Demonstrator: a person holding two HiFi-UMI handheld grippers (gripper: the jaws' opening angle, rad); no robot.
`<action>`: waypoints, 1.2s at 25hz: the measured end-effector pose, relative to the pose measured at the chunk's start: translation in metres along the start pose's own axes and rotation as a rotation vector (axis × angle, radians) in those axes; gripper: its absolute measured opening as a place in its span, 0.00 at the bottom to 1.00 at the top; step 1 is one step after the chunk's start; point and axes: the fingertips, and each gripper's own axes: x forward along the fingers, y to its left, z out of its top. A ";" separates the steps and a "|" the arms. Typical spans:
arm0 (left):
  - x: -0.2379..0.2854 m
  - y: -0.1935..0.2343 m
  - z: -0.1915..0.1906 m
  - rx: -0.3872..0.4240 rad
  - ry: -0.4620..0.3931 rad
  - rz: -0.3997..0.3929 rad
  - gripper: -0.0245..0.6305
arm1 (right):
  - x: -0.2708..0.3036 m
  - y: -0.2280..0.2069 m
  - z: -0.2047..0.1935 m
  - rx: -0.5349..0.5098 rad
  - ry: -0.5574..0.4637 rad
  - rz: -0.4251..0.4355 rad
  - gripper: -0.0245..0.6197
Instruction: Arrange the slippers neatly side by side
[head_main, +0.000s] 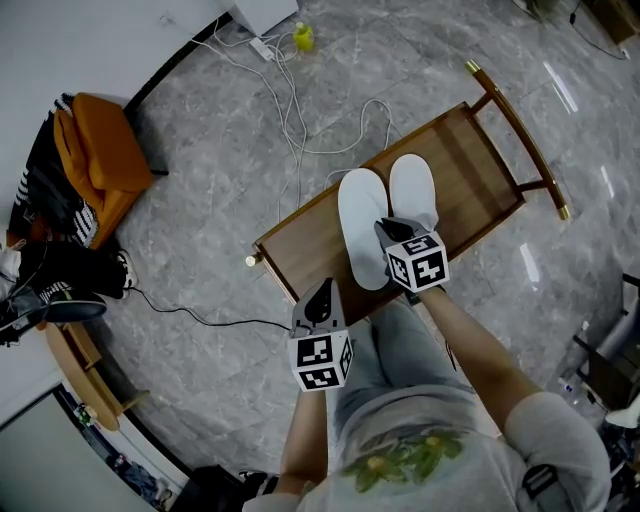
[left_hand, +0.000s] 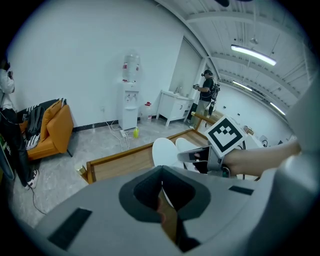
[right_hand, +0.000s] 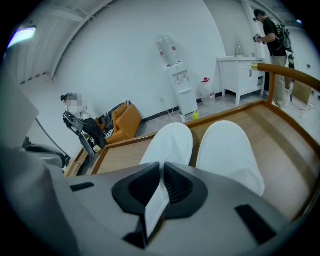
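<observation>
right gripper (head_main: 386, 229) jaws pinch heel edge of left slipper (head_main: 358, 218), beside right slipper (head_main: 412, 190) on wooden table (head_main: 300, 250); left gripper (head_main: 320, 299) jaws pressed together, empty.

Slippers (head_main: 362, 222) side by side on table (head_main: 472, 168)

No text, number, brand or sign can be read in any view. The only printed marks are black-and-white square code patterns, which are not characters. They stand on the faces of the marker cube (head_main: 417, 262) of the right claw (head_main: 388, 230) and of the marker cube (head_main: 320, 360) of the left claw (head_main: 322, 292). The two slippers (head_main: 362, 235) (head_main: 413, 190) show plain white uppers. Any print on the water dispenser (left_hand: 131, 95) is too small to make out.
</observation>
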 end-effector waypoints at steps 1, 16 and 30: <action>0.000 0.000 0.000 0.003 -0.001 0.001 0.06 | -0.001 0.001 0.001 -0.022 0.004 0.015 0.09; 0.003 -0.005 0.004 0.002 0.001 0.000 0.06 | -0.003 0.017 0.009 -0.256 0.146 0.225 0.08; 0.006 -0.007 0.013 0.009 0.005 0.000 0.06 | 0.002 0.039 0.000 -0.364 0.254 0.344 0.08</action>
